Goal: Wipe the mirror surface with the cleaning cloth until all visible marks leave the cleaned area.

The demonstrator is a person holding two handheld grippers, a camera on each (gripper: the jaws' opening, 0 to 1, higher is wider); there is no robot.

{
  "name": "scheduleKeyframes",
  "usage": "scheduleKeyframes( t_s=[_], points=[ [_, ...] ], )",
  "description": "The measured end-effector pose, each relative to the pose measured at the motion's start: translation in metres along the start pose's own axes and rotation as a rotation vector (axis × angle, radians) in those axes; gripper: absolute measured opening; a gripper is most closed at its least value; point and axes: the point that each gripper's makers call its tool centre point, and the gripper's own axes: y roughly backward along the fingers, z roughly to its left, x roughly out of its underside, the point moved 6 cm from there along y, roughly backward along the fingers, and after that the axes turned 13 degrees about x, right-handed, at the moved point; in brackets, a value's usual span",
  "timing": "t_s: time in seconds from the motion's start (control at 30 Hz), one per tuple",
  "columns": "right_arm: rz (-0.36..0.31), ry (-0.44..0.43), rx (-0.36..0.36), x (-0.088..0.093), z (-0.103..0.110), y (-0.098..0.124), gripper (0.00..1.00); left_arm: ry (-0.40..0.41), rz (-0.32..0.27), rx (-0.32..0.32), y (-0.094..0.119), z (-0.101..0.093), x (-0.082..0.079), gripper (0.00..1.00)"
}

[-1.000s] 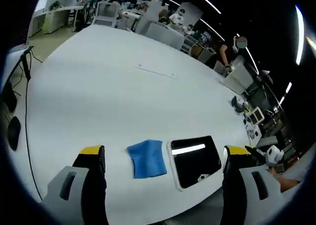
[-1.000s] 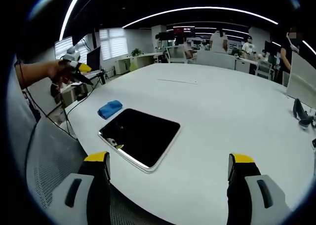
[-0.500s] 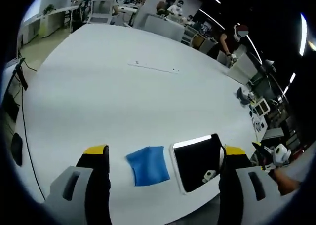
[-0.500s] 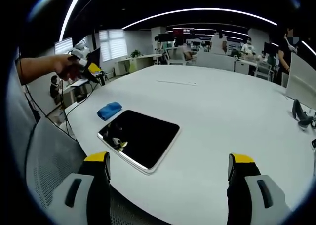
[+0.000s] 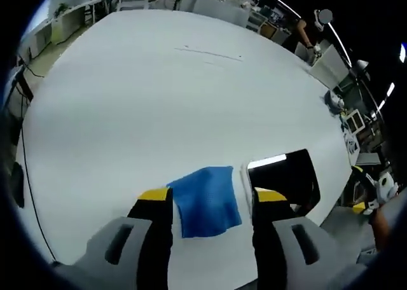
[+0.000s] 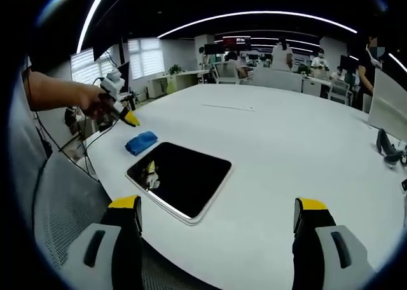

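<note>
Cloth (image 5: 207, 201), blue and a bit rumpled, lies flat on the white table (image 5: 146, 105) just beside the mirror (image 5: 287, 177), whose dark glass faces up near the table's edge. The left gripper (image 5: 212, 208) hovers right over the cloth with jaws partly spread, gripping nothing. The right gripper (image 6: 217, 219) hangs wide open and empty on the near side of the mirror (image 6: 180, 175), looking across it.

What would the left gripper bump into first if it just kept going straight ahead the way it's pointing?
Most likely the blue cloth, which lies on the white table right between the left gripper's open jaws. Depth is hard to judge, but nothing else seems to lie in that line; the mirror sits off beside it.
</note>
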Motion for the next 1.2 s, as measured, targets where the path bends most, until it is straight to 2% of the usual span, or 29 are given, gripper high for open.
scheduleKeyframes(
  t_s=[0.17,0.33,0.37,0.4,0.47,0.6,0.67,0.73,0.9,1.03,1.1,1.2],
  points=[
    [0.0,0.003,0.002,0.0,0.0,0.0,0.99,0.008,0.051,-0.018,-0.019,0.003,0.011,0.36],
    [0.004,0.004,-0.002,0.001,0.0,0.0,0.99,-0.051,0.117,-0.057,-0.032,0.007,0.017,0.27],
    [0.005,0.005,-0.001,0.001,0.0,0.0,0.99,-0.064,0.122,-0.066,-0.032,0.007,0.017,0.24],
    [0.006,0.007,-0.001,0.001,0.0,0.0,0.99,-0.099,0.132,-0.112,-0.03,0.011,0.015,0.21],
    [0.006,0.006,-0.002,0.002,0.0,0.0,0.99,-0.095,0.125,-0.1,-0.032,0.01,0.015,0.19],
    [0.008,0.009,-0.004,0.002,0.001,0.0,0.99,-0.165,0.141,-0.12,-0.031,0.013,0.014,0.12],
    [0.009,0.013,-0.007,0.002,0.001,-0.001,0.99,-0.167,0.141,-0.125,-0.03,0.012,0.015,0.08],
    [0.018,0.002,-0.012,0.003,-0.001,-0.002,0.99,-0.12,0.113,-0.134,-0.029,0.011,0.015,0.07],
    [0.004,-0.041,-0.019,0.001,-0.002,0.0,0.99,-0.142,0.115,-0.135,-0.03,0.011,0.018,0.05],
    [0.004,-0.004,-0.026,0.001,0.003,-0.001,0.99,-0.11,0.11,-0.127,-0.032,0.013,0.014,0.04],
    [0.02,-0.008,-0.036,0.003,0.004,-0.002,0.99,-0.141,0.123,-0.113,-0.034,0.015,0.013,0.04],
    [0.038,-0.004,-0.041,0.006,0.004,-0.003,0.99,-0.142,0.14,-0.085,-0.032,0.015,0.013,0.04]
  ],
)
